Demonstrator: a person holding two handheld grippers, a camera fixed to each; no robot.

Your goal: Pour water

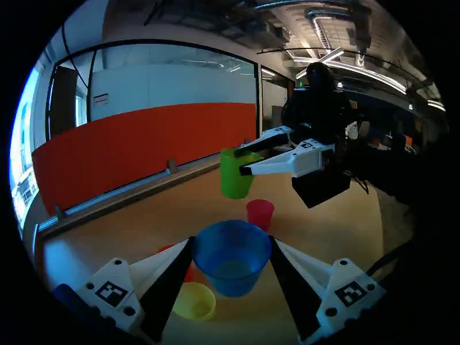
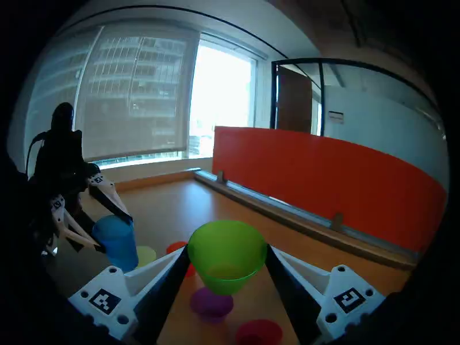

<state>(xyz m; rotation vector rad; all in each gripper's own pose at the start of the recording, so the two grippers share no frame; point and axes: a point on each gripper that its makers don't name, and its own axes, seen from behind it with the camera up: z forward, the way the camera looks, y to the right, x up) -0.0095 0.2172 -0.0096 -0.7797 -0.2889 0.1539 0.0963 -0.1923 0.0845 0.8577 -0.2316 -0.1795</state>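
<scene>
My left gripper [image 1: 231, 261] is shut on a blue cup [image 1: 232, 257], held upright above the wooden table [image 1: 322, 230]. A little liquid shows at its bottom. Farther off in the left gripper view, the right gripper [image 1: 241, 161] holds a green cup [image 1: 234, 173] in the air. In the right gripper view, my right gripper [image 2: 227, 259] is shut on that green cup [image 2: 226, 255], upright, with some liquid inside. At the left of that view the left gripper [image 2: 112, 227] holds the blue cup [image 2: 117, 240].
Small cups stand on the table below: a red one [image 1: 260, 213], a yellow one [image 1: 195, 301], a purple one [image 2: 211, 303], another red one [image 2: 259, 332]. An orange partition wall [image 2: 345, 178] borders the table's far edge. A window [image 2: 221, 98] is beyond.
</scene>
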